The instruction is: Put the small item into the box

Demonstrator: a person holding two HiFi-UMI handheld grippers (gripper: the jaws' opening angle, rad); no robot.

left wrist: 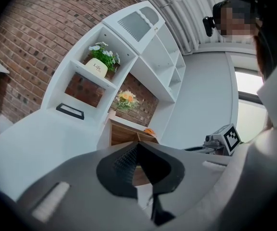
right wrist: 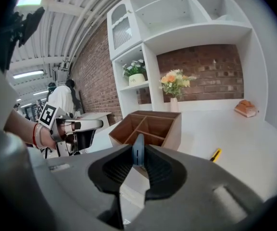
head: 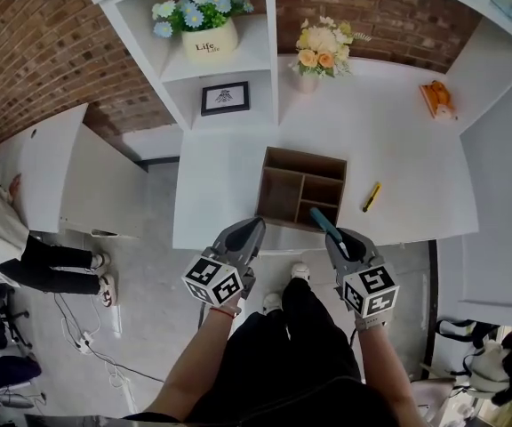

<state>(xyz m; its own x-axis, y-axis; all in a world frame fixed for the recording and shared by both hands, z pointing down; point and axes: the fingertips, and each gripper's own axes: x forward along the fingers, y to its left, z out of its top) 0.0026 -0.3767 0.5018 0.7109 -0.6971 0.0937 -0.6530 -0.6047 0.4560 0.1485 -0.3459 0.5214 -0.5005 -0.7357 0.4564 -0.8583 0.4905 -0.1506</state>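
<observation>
A big white shelf (head: 269, 60) stands against a brick wall (head: 25, 52). On it sits a cream flower pot (head: 209, 41) with blue and white flowers. The pot says "Life" in dark letters, and a smaller word under it is too small to read. One shelf down is a black picture frame (head: 225, 98); its print cannot be read.

In front of the shelf is a white table (head: 398, 149). A brown wooden box (head: 308, 155) with walls inside it stands near the front edge.

The left gripper (head: 254, 228) is off the table edge, just left of the box. Its jaws are together with nothing in them. The right gripper (head: 334, 237) is clamped on the small item (head: 324, 223). It is thin, flat and blue-green. It pokes out of the jaws toward the box's front corner and is not inside it.

A little yellow stick (head: 372, 197) lies on the table right of the box.

Only the head view shows the box from above. Only the right gripper view shows how thin the small item is, and a person far back by the wall. The left gripper view looks up and shows the high shelves.
</observation>
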